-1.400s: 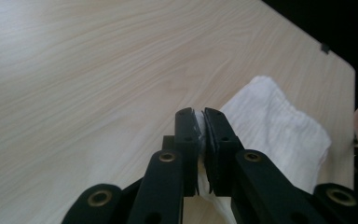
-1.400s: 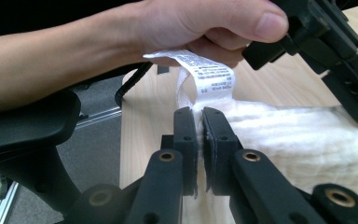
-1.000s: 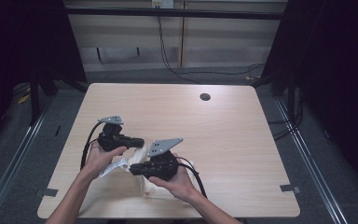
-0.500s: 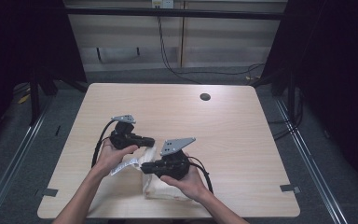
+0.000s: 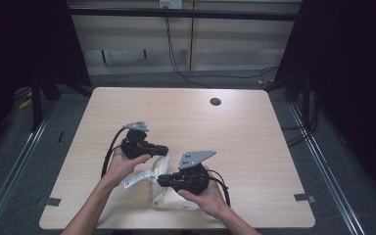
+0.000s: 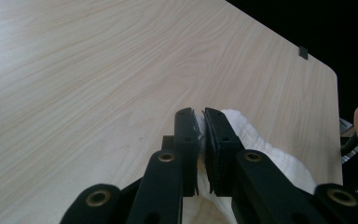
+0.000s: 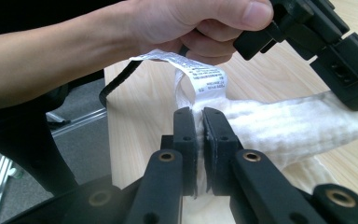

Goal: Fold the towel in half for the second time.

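White towel (image 5: 162, 188), lower centre, care label (image 5: 138, 178) attached: left gripper (image 6: 202, 122) and right gripper (image 7: 199, 119) each clamped on an edge. Advice: keep tension even, fold flat.

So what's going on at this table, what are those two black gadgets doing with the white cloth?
A person is working a white cloth on a wooden table with a hand-held gripper in each hand. The left gripper is clamped shut on one edge of the cloth, and the right gripper is clamped on another part, close to its printed care label. Between the two grips the cloth is bunched and lifted, with the rest lying on the table near the person. It looks like folding or spreading in progress.
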{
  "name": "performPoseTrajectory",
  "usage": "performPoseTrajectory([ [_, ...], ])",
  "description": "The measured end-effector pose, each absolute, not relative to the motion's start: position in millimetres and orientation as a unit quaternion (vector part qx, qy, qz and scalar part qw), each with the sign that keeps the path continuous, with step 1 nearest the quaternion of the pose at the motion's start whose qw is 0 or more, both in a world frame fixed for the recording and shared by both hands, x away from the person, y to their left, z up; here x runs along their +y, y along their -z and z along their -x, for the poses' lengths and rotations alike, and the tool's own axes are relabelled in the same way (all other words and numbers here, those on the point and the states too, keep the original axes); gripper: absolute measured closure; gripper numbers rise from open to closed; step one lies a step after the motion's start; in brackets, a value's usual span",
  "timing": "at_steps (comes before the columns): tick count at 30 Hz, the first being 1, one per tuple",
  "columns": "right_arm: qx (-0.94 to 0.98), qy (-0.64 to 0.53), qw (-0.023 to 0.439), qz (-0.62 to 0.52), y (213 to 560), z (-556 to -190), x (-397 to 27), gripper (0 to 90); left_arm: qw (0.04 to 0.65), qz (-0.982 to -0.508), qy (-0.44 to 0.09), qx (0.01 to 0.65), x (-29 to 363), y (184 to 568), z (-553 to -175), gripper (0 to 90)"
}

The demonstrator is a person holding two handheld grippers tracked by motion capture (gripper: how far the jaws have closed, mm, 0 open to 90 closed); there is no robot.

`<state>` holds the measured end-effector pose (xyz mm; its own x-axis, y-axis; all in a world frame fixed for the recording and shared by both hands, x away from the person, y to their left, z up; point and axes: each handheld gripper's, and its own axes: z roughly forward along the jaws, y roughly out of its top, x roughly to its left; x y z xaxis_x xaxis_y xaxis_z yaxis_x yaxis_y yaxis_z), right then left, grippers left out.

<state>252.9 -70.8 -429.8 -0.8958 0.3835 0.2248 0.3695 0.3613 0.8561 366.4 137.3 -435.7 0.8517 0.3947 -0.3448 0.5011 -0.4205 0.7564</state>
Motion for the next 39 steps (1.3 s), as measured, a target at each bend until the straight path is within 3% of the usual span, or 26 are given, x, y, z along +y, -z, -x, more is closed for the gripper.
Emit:
performPoseTrajectory([
  [12, 0.835, -0.491, 0.027, -0.247, 430, -241, -95, 84.5, 0.446, -0.858, 0.073, 0.245, 95, 440, -368, 84.5],
  [35, 0.849, -0.436, 0.024, -0.298, 484, -225, -129, 82.7, 0.418, -0.864, 0.103, 0.261, 51, 491, -366, 82.5],
  [39, 0.851, -0.433, 0.019, -0.297, 485, -225, -130, 78.9, 0.417, -0.866, 0.108, 0.255, 48, 497, -366, 81.8],
])
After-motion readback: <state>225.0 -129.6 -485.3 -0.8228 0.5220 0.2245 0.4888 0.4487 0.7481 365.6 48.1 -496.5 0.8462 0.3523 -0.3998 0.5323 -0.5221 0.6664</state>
